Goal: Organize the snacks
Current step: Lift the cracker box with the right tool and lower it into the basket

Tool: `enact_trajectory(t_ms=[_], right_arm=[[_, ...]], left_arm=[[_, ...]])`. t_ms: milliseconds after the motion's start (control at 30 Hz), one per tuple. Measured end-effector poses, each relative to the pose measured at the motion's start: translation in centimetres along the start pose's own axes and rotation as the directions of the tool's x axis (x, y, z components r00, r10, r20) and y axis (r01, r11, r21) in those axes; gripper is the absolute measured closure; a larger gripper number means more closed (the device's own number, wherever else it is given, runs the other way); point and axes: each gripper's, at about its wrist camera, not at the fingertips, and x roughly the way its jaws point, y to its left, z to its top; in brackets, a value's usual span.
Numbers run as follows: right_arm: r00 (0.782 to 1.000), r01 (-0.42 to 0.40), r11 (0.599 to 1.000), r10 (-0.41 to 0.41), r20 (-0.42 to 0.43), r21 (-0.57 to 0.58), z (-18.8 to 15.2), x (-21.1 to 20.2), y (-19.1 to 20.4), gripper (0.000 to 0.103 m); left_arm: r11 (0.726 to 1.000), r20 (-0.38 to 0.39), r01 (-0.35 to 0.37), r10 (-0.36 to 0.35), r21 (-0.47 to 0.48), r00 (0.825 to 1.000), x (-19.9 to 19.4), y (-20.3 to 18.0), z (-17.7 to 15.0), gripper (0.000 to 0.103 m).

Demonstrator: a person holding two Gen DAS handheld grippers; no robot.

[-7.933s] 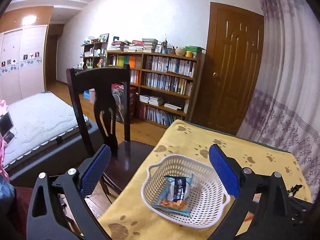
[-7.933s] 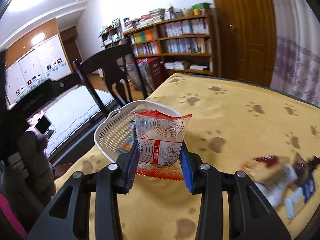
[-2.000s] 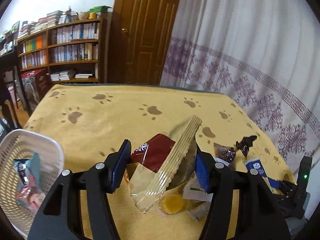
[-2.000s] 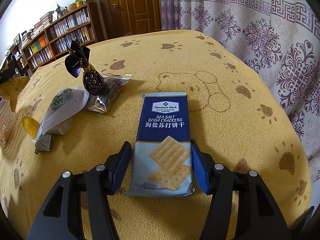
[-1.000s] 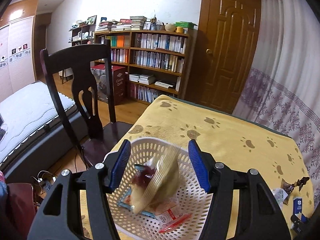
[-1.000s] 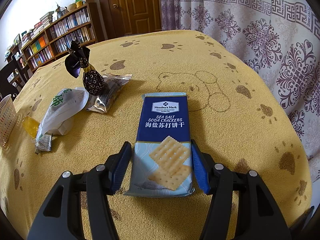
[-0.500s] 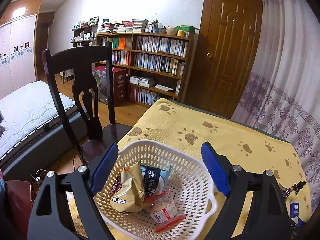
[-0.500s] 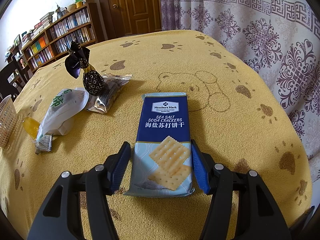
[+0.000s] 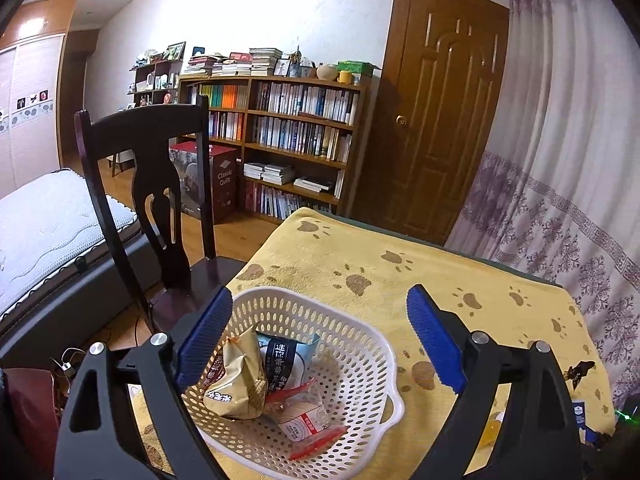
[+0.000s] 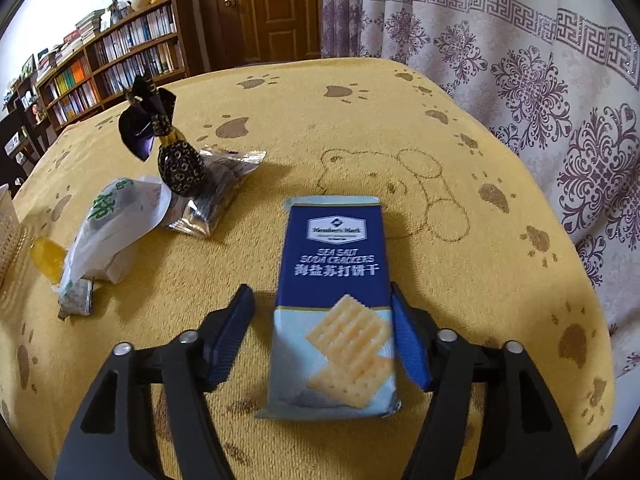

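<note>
Basket (image 9: 372, 344): white, perforated, on yellow paw-print surface (image 9: 400, 272) at its edge nearest the chair (image 9: 148, 184). Contents: tan pouch (image 9: 236, 380) leaning on blue-black pack (image 9: 284, 360); clear red-edged pack (image 9: 308, 420) in front of both, flat on basket floor. L gripper (image 9: 320, 340) over basket, fingers wide apart, holding nothing; its L finger (image 9: 204, 336) is over the rim on the chair side. R gripper (image 10: 322, 336) low over surface, well away from basket; fingers apart, straddling cracker pack (image 10: 334, 300), a visible gap at the L finger, R finger close to or touching pack edge, cannot tell which. Cracker pack: blue, lies flat, not gripped. Other snacks between cracker pack and basket: dark foil candy w/ bow (image 10: 168, 148) upright on silver wrapper (image 10: 216, 192); white-green bag (image 10: 116, 216) beside it; yellow piece (image 10: 48, 260) and small grey packet (image 10: 76, 298) closest to basket, whose wall (image 10: 8, 232) shows at the R view's left edge. Background, beyond basket: bookshelf (image 9: 280, 136), door (image 9: 436, 120), curtain (image 9: 560, 160), bed (image 9: 44, 220).
</note>
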Motion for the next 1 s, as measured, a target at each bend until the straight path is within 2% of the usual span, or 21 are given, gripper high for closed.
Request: enact_trajectory(t_ms=[33,233,367,533,733,867,1000], right_arm=[[1.0,0.007,1.0,-0.007,0.004,-0.001,-0.1,-0.2,0.0,0.052],[1.0,-0.025,1.0,0.025,-0.003,0.014,-0.7,-0.9,-0.5,0.053],[0.993,-0.117,0.993,0.117,-0.017,0.027,-1.5,-2.2,0.0,0.053],[0.971,-0.24,0.971,0.241,-0.011,0.013,-1.7,-4.5,1.9,0.053],[0.923,-0.383,0.921,0.385,0.013,-0.069,-0.4,-8.0,6.7,0.053],[0.878,-0.474,0.869,0.479,-0.002,-0.143,1.4,-9.4,11.9,0.053],[0.844,-0.527,0.821,0.536,-0.02,-0.22,2.9,-10.1,17.3,0.053]], left_arm=[[1.0,0.003,0.003,-0.003,-0.004,1.0,-0.1,0.2,0.1,0.013],[1.0,0.01,0.004,-0.004,-0.027,1.0,-0.4,0.8,0.3,0.012],[0.999,0.017,0.006,-0.006,-0.035,1.0,-0.7,1.1,0.3,0.012],[0.999,0.028,0.012,-0.011,-0.039,1.0,-1.0,1.3,0.5,0.012],[0.999,0.045,-0.011,0.014,-0.051,0.999,-1.5,2.2,0.6,0.012],[0.999,0.055,-0.02,0.022,-0.045,0.998,-1.8,2.6,0.7,0.012],[0.998,0.066,-0.01,0.014,-0.054,0.998,-2.2,3.4,1.0,0.012]])
